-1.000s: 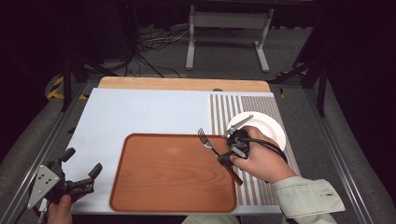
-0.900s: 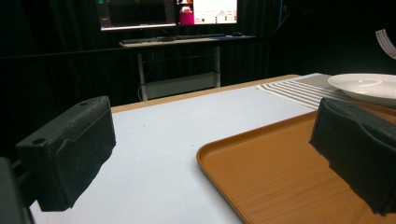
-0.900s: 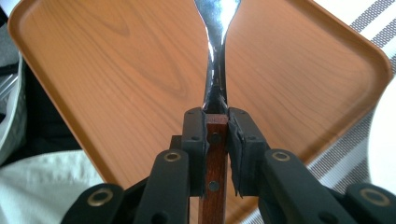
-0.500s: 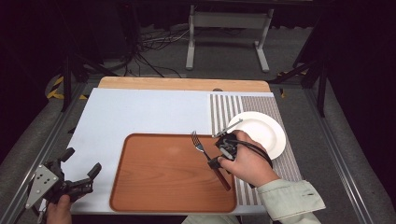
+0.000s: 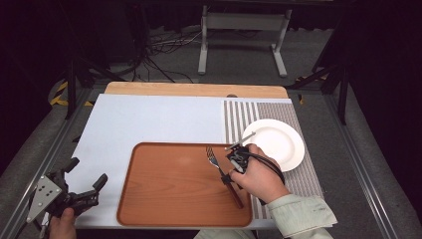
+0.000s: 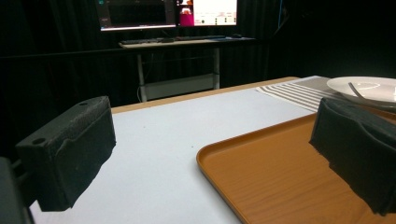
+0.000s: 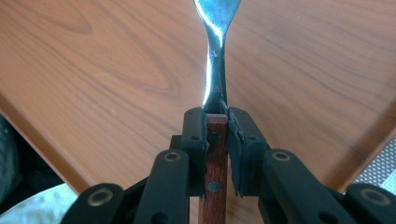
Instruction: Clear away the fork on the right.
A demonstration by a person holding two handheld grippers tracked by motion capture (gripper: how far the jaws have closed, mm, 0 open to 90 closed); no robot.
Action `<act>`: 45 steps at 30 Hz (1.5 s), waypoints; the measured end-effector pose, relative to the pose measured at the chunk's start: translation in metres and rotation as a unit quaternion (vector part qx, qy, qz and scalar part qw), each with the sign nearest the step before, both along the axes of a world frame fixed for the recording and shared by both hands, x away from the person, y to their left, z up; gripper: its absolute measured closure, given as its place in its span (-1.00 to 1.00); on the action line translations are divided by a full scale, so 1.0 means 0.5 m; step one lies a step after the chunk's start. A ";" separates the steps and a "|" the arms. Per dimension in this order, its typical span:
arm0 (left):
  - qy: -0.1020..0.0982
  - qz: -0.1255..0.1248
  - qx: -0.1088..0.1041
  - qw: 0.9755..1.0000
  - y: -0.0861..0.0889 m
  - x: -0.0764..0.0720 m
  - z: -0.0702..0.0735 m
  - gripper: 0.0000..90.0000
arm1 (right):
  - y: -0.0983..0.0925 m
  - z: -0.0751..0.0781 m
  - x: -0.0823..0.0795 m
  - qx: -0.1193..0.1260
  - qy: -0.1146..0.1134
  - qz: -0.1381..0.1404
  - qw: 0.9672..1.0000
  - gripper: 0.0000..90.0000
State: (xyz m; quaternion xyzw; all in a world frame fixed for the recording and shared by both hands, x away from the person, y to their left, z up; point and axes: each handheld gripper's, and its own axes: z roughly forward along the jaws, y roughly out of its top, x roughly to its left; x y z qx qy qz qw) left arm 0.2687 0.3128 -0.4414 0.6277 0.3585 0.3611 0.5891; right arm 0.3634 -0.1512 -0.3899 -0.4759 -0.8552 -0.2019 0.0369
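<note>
A fork (image 5: pixel 215 158) with a dark wooden handle hangs over the right part of the brown tray (image 5: pixel 169 184), tines toward the far side. My right gripper (image 5: pixel 226 174) is shut on its handle. In the right gripper view the two jaws clamp the wooden handle (image 7: pixel 214 158), and the fork's steel neck (image 7: pixel 215 70) runs up over the tray's wood grain (image 7: pixel 116 70). My left gripper (image 5: pixel 87 172) rests at the table's near left corner, open and holding nothing. In the left gripper view my left gripper (image 6: pixel 212 140) shows wide-spread jaws framing the tray's corner (image 6: pixel 261 168).
A white plate (image 5: pixel 278 142) sits on a striped placemat (image 5: pixel 239 117) right of the tray, also seen as the plate (image 6: pixel 369 86) at far right. A pale blue mat (image 5: pixel 149 119) covers the table; a wooden strip (image 5: pixel 194 89) runs along its far edge.
My right hand carried the fork left and down, from beside the plate to over the tray's right part. The left gripper stayed put.
</note>
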 end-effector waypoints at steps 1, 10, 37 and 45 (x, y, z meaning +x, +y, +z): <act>0.000 0.000 0.000 1.000 0.000 0.000 0.000 -0.98 | 0.001 -0.001 0.000 -0.002 0.000 -0.003 1.000 0.74; 0.000 0.000 0.000 1.000 0.000 0.000 0.000 -0.98 | 0.006 -0.009 0.000 -0.013 0.018 -0.024 0.999 0.74; 0.001 -0.003 -0.001 1.000 0.000 0.001 -0.001 -0.98 | 0.009 -0.032 0.004 -0.039 0.065 -0.064 0.995 0.73; 0.001 -0.002 -0.001 1.000 0.000 0.001 -0.001 -0.98 | 0.010 -0.036 0.005 -0.039 0.065 -0.065 0.995 0.62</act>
